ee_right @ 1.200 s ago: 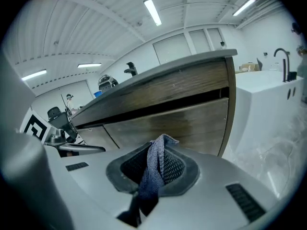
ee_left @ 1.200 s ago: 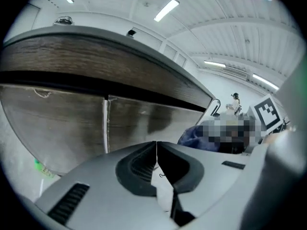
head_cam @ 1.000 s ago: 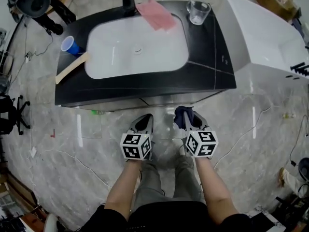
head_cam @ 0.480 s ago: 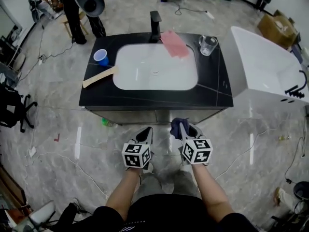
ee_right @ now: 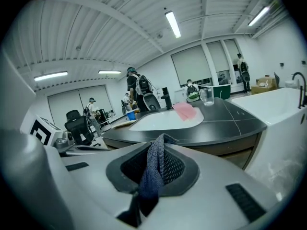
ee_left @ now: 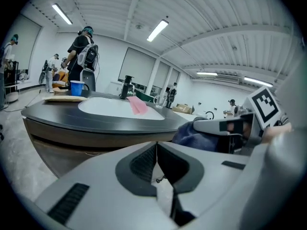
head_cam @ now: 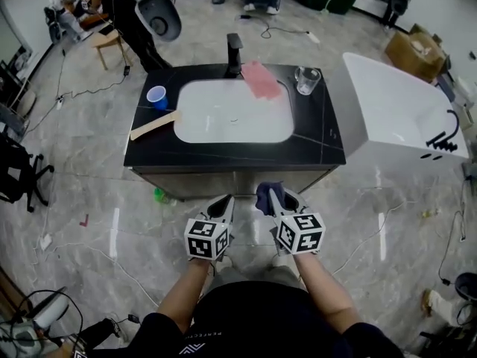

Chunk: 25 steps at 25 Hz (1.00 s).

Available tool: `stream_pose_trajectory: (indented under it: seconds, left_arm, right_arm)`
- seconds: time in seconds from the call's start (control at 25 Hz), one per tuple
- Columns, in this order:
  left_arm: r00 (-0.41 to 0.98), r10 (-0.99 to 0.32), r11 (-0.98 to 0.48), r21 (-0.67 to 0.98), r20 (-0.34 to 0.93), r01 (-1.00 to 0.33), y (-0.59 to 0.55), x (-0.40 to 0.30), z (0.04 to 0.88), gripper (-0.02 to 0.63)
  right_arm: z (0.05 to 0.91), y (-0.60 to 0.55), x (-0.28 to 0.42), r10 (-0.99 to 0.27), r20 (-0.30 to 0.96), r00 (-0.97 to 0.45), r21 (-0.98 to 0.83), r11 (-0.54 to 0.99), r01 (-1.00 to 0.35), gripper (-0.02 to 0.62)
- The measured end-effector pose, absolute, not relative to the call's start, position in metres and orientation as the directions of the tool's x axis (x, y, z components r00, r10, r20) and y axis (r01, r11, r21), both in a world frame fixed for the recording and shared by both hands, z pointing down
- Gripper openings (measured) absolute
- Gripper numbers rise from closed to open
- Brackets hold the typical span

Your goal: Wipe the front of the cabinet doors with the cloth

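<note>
A dark blue cloth (head_cam: 267, 195) (ee_right: 154, 169) is pinched in my right gripper (head_cam: 277, 198) (ee_right: 156, 164), which is shut on it and held a little in front of the vanity cabinet (head_cam: 235, 180). My left gripper (head_cam: 222, 207) (ee_left: 156, 164) is beside it on the left, shut with nothing in it. From the left gripper view the cloth (ee_left: 196, 139) shows bunched at the right gripper's tip. The cabinet doors sit under the black countertop (head_cam: 313, 144) with a white basin (head_cam: 235, 112); from above they are mostly hidden.
On the countertop lie a pink cloth (head_cam: 261, 78), a glass cup (head_cam: 305, 80), a blue cup (head_cam: 156, 96), a wooden board (head_cam: 154, 125) and a black tap (head_cam: 234, 54). A white bathtub (head_cam: 402, 110) stands right. Cables cross the floor. People stand behind the vanity.
The head view has pulled back from the vanity, which now sits farther up the picture. Both grippers stay side by side; the right one still holds the cloth.
</note>
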<state>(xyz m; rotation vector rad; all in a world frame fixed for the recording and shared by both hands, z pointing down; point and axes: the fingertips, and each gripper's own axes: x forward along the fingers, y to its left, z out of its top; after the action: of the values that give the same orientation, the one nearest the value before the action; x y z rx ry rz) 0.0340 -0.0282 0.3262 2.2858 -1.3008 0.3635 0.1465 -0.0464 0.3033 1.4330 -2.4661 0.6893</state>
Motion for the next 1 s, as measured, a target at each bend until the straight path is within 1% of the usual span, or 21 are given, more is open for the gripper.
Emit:
stream_pose_trajectory:
  seconds: [0.36, 1.0]
  left_arm:
    - [0.547, -0.735, -0.481, 0.259, 0.402, -0.837, -0.002, 0.045, 0.299, 0.008]
    - [0.589, -0.748, -0.548, 0.216, 0.307, -0.808, 0.034, 0.06, 0.269, 0.008]
  right_arm:
    - [0.27, -0.021, 0.147, -0.779, 0.349, -0.521, -0.268, 0.449, -0.852, 0.051]
    - [0.28, 0.042, 0.16, -0.791, 0.357, -0.496, -0.295, 0.408, -0.864, 0.051]
